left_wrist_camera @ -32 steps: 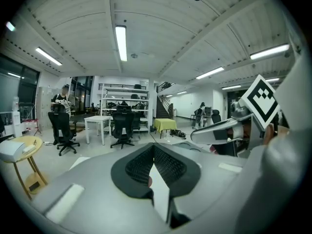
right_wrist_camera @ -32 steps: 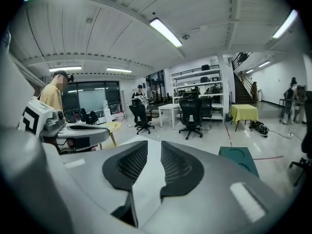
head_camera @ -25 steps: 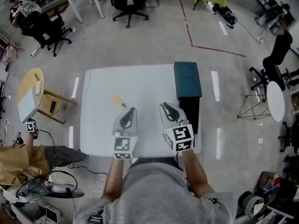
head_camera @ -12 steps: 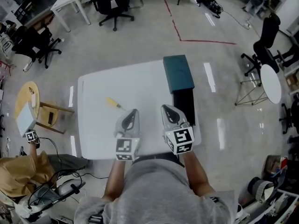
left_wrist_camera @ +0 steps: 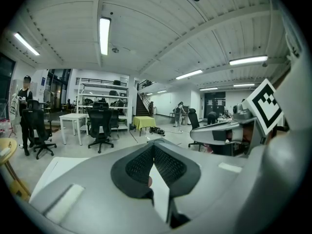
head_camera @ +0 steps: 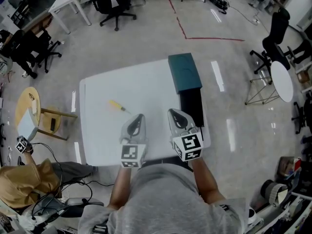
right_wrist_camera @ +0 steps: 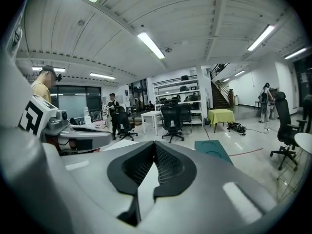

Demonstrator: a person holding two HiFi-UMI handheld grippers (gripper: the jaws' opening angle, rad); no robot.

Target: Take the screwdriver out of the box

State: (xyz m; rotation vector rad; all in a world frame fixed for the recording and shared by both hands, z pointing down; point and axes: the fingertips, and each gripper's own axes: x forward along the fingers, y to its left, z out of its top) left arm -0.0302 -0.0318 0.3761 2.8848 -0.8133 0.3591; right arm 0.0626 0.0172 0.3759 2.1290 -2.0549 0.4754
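The screwdriver (head_camera: 117, 106), yellow-handled with a thin shaft, lies on the white table (head_camera: 102, 135) left of centre, outside the box. The box's black base (head_camera: 191, 107) sits at the table's right edge, with the teal lid (head_camera: 185, 72) lying just beyond it. My left gripper (head_camera: 138, 118) hovers over the near part of the table, right of the screwdriver and apart from it, jaws shut and empty (left_wrist_camera: 153, 147). My right gripper (head_camera: 175, 114) hangs beside the black base, also shut with nothing in it (right_wrist_camera: 155, 147). The teal lid (right_wrist_camera: 213, 149) shows ahead of the right jaws.
Office chairs (head_camera: 109, 6) and a white table (head_camera: 68, 1) stand on the floor beyond. A round wooden stool (head_camera: 30, 108) is at the left, a small round table (head_camera: 282, 82) at the right. A seated person (head_camera: 24, 179) and cables are at the lower left.
Both grippers have drawn back a little toward the table's near edge, away from the screwdriver. The screwdriver and box have not moved on the table.
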